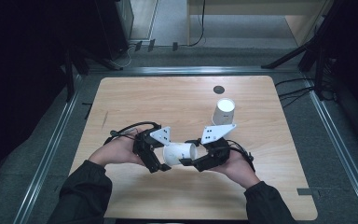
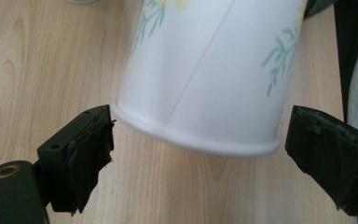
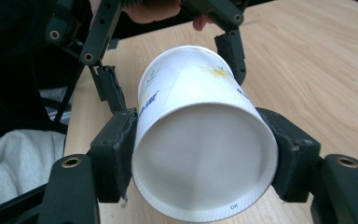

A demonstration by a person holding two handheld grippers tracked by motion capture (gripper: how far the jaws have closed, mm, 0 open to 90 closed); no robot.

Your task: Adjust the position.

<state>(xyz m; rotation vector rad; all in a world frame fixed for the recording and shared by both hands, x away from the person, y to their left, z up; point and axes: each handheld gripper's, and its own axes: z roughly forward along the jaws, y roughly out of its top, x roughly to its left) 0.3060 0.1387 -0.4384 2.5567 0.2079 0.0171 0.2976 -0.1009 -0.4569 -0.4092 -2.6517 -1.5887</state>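
Two paper cups: held cup (image 1: 179, 153), standing cup (image 1: 223, 111). Two claws: left claw (image 1: 161, 163), right claw (image 1: 189, 162). One table (image 1: 168, 98).

Light wood surface (image 1: 135, 100) with rounded corners. One white paper cup (image 1: 223, 111) sits upside down toward the far right, near a small dark round disc (image 1: 219, 89).

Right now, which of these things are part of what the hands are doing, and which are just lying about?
In the job:
- held cup, lying on its side, clamped at its base end by the right gripper
- left gripper, jaws open either side of its rim end, just been opening

Lying about:
- second cup, farther back on the table
- dark round disc in the tabletop
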